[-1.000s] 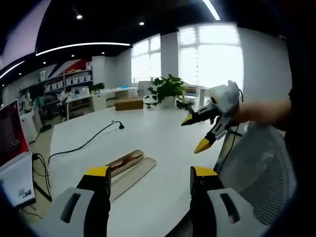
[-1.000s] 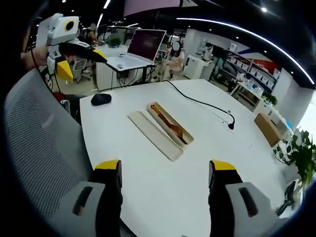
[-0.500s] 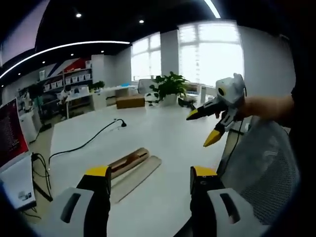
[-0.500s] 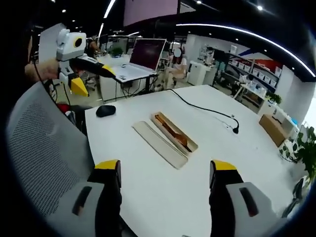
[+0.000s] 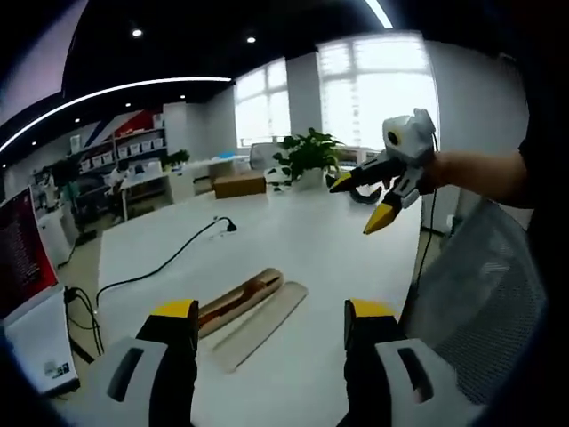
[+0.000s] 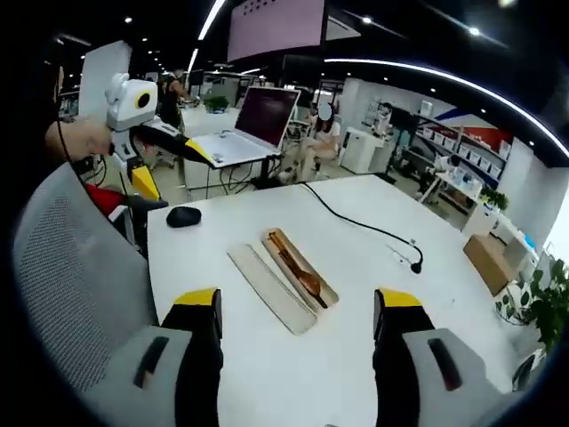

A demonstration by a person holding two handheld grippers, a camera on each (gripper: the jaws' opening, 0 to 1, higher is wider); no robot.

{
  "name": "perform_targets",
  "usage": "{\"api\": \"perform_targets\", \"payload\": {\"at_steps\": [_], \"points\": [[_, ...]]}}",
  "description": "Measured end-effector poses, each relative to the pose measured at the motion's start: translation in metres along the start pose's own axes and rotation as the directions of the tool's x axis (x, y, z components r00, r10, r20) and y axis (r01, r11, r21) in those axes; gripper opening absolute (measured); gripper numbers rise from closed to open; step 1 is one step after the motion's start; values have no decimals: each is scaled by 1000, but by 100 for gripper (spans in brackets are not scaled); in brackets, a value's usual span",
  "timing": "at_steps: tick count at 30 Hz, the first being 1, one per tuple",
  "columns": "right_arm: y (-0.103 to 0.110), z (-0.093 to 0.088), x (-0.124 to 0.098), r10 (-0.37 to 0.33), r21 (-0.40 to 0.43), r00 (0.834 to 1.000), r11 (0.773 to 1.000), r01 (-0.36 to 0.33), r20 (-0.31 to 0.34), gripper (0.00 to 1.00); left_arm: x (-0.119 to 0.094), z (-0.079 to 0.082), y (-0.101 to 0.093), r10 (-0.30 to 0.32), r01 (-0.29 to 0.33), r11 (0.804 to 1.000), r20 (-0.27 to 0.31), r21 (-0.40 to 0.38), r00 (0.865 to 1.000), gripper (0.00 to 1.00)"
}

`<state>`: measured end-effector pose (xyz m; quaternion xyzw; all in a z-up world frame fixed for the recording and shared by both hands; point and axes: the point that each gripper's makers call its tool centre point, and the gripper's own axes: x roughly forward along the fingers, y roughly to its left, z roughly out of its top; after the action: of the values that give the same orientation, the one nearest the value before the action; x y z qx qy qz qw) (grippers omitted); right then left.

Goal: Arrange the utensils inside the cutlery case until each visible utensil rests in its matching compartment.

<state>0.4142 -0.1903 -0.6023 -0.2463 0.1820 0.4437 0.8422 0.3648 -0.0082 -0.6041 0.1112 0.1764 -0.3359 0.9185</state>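
While both views shifted, cutlery case [image 6: 300, 281] unmoved, claws apart.

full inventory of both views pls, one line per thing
table: 1, white, under everything
cutlery case: 1, tan, open, mid-table, wooden utensils inside
case lid: 1, beige, flat beside the case
mouse: 1, black, table's edge
cable: 1, black, across the table
laptop: 1, open, on a desk behind
plant: 1, green, by the window
chair: 1, grey mesh
left gripper: yellow tips, open, held in the air
right gripper: yellow tips, open, held in the air
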Motion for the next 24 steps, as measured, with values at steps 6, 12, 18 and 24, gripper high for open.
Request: {"api": "perform_targets", "payload": {"at_steps": [6,12,18,24], "points": [[0,8,10,23,-29,1000,999,-22,1,68,5,-16,8,15,-16,999,-24,-36,1000,69],[2,3,22,53,-76,997,995,-57,-51,68,3,-25,21,24,-24,1000,-59,-5,998,70],[9,-8,36,118,-126,986,983,-132,-116,68,11,-32,31,10,-7,1000,-111,24,994,80],[18,-24,49,212,-138,959,961,-240,-188,63,23,-40,27,-28,38,997,-145,65,989,80]]}}
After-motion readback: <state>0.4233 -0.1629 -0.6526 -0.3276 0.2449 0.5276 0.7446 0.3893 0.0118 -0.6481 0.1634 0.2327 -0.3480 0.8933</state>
